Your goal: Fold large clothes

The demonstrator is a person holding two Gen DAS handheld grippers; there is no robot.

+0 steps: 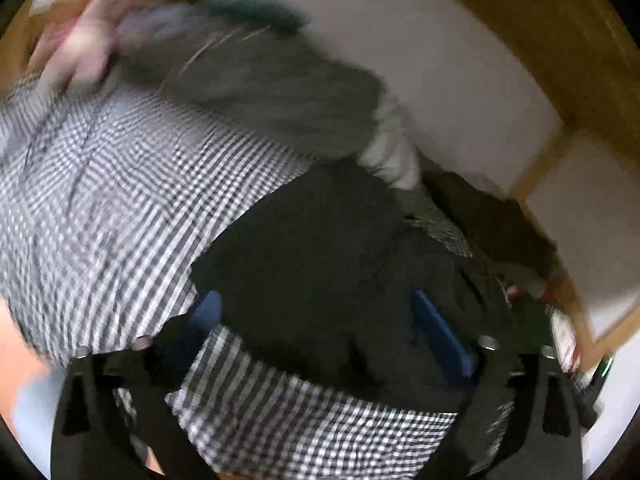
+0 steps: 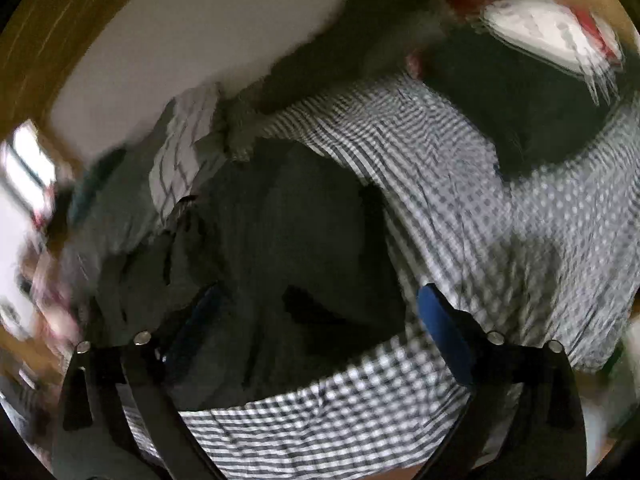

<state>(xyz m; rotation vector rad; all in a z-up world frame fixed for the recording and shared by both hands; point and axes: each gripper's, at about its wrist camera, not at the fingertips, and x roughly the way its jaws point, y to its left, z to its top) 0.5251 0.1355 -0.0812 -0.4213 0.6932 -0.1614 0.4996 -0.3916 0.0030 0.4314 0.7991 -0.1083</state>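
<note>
A black-and-white checked garment (image 1: 120, 200) lies spread over a heap of clothes; it also shows in the right wrist view (image 2: 460, 184). A dark garment (image 1: 312, 248) lies in front of my left gripper (image 1: 324, 312), whose blue-padded fingers (image 1: 440, 332) stand wide apart, with a checked hem (image 1: 304, 412) low between them. My right gripper (image 2: 320, 312) is also open, its fingers (image 2: 444, 332) spread over a dark garment (image 2: 280, 240), with checked cloth (image 2: 320, 412) at its base. Both views are motion-blurred.
A grey garment (image 1: 272, 92), a teal piece (image 1: 248, 12) and pink cloth (image 1: 80, 52) lie in the heap. A white surface (image 1: 440, 80) with a wooden frame (image 1: 560, 40) lies behind. A white-and-red item (image 2: 548, 36) sits at the far right.
</note>
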